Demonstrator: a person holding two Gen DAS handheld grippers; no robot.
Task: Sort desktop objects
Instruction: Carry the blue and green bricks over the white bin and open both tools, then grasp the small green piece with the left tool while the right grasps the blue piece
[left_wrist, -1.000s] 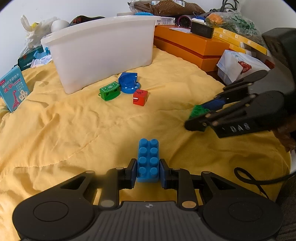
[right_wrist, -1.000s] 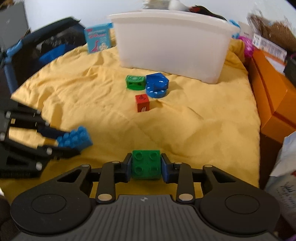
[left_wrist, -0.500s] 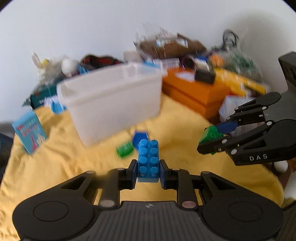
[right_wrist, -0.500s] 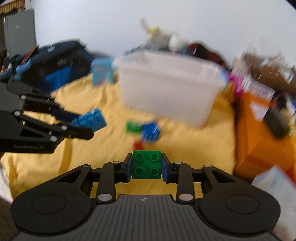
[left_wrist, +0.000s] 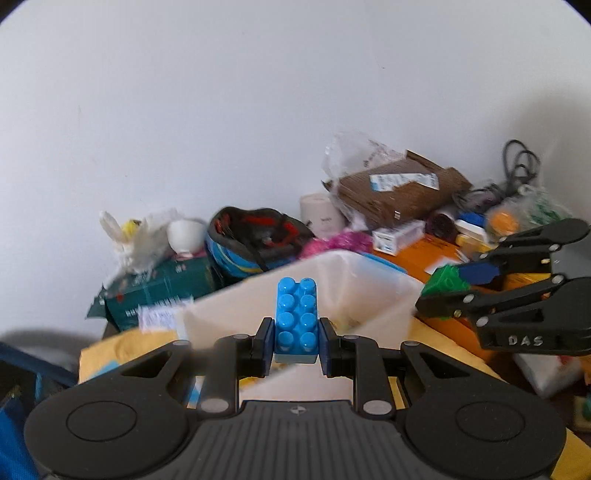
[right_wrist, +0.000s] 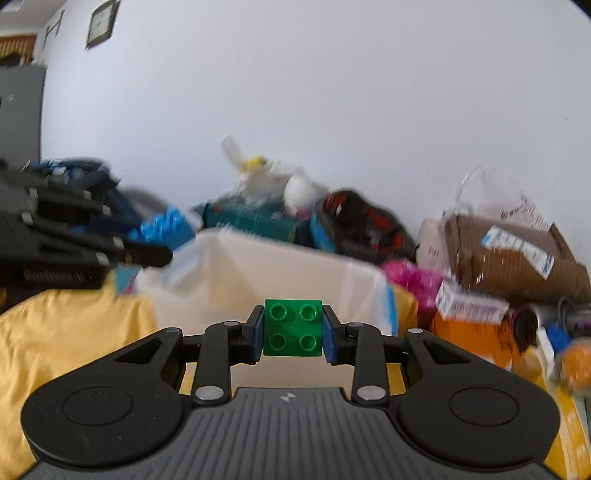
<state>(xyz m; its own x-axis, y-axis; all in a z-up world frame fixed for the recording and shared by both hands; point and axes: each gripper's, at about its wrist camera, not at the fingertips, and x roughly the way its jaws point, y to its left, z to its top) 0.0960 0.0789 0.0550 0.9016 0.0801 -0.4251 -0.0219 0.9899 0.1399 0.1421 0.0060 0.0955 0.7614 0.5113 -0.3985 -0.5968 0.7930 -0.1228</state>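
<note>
Probably a home: household clutter (left_wrist: 399, 195) piled against a plain wall (left_wrist: 258, 110).

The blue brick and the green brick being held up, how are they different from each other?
The blue brick is long, with two rows of four studs; the green brick is square, with four studs. The blue brick's studs are solid domes; the green brick's are ringed. The blue brick sits in the left claw, the green brick in the right claw. Both are studded toy bricks, each pinched between blue pads, near the white bin.
</note>
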